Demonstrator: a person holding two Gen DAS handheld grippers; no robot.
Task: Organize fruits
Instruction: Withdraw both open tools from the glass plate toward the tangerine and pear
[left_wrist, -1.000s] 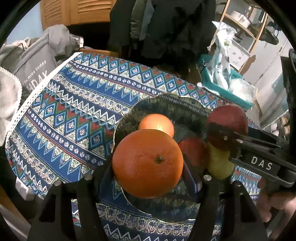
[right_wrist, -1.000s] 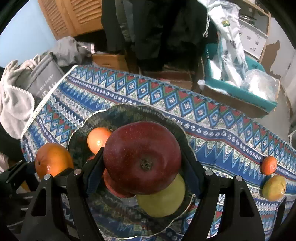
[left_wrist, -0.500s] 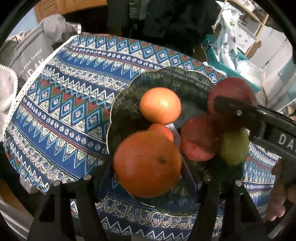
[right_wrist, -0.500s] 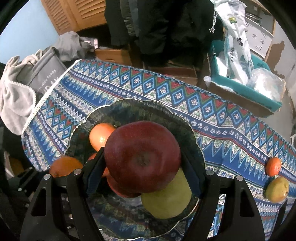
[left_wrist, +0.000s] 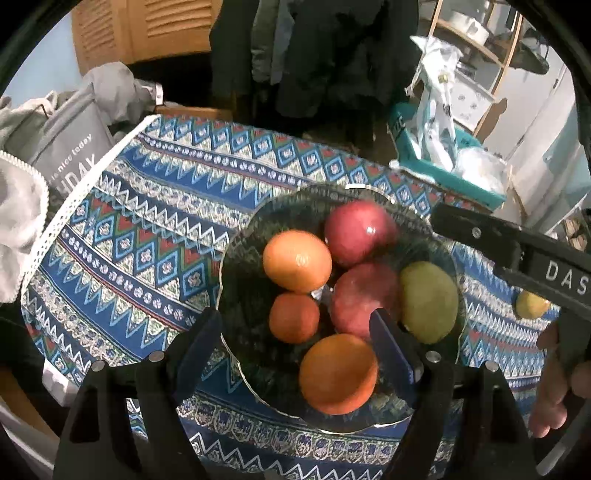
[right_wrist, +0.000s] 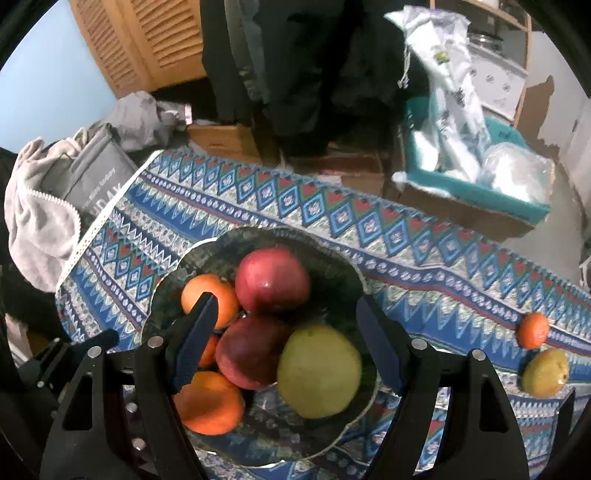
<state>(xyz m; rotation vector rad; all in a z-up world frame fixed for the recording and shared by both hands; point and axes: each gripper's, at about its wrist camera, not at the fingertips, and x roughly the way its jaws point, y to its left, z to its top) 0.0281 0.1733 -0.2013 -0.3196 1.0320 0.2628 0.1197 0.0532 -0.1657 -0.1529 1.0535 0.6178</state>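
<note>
A dark glass bowl on the patterned tablecloth holds a big orange, a mid orange, a small tangerine, two red apples and a green pear. My left gripper is open and empty above the bowl's near side. My right gripper is open and empty above the bowl; it also shows in the left wrist view.
A small tangerine and a yellow-green pear lie on the cloth to the right. A grey bag and grey clothing sit past the table's left edge. A teal box with plastic bags stands beyond the far edge.
Both grippers opened and let go: the big orange now rests at the bowl's near side, the red apple at its far side. Both grippers pulled back from the bowl.
</note>
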